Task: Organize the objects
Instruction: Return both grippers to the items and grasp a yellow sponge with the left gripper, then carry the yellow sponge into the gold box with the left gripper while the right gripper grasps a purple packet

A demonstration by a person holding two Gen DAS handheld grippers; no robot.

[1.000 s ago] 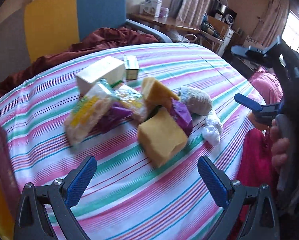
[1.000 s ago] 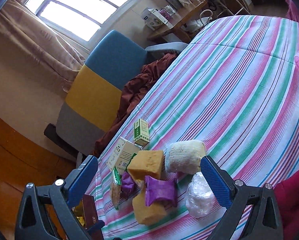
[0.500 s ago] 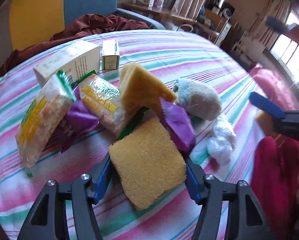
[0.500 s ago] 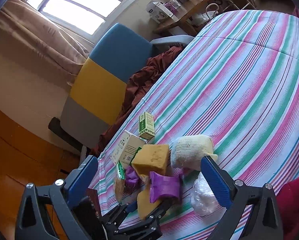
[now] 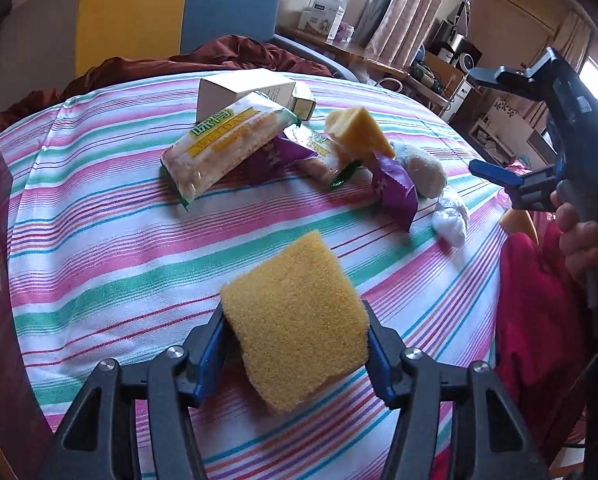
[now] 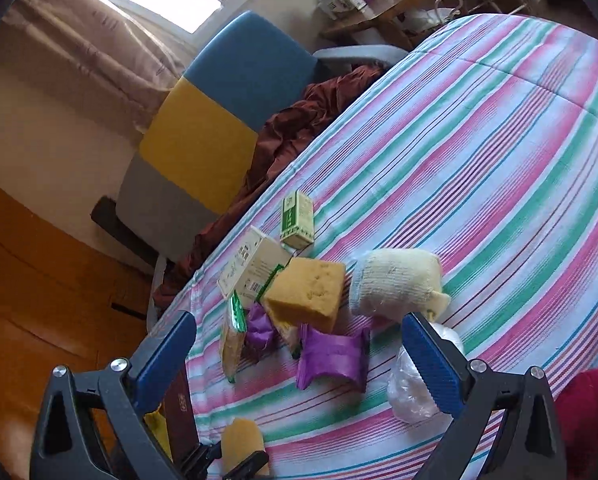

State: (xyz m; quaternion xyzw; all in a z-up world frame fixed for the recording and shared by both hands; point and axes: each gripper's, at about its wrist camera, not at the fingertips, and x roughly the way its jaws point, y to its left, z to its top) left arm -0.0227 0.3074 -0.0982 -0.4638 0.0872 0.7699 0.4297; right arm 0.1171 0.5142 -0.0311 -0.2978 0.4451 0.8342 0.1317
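Between left tool [image 5: 295, 344] — closing, apparently gripping — sponge [image 5: 295, 320]

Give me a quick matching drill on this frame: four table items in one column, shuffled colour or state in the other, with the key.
Items:
1. sponge nearest the left wrist camera
2. second sponge
3. small green box
4. knitted roll

States:
A. standing upright on the striped cloth, apart from the heap
B. cream, lying beside the second sponge
C. between the jaws of the left gripper
D. propped in the heap, above a purple packet

Pairs: 1-C, 2-D, 3-A, 4-B
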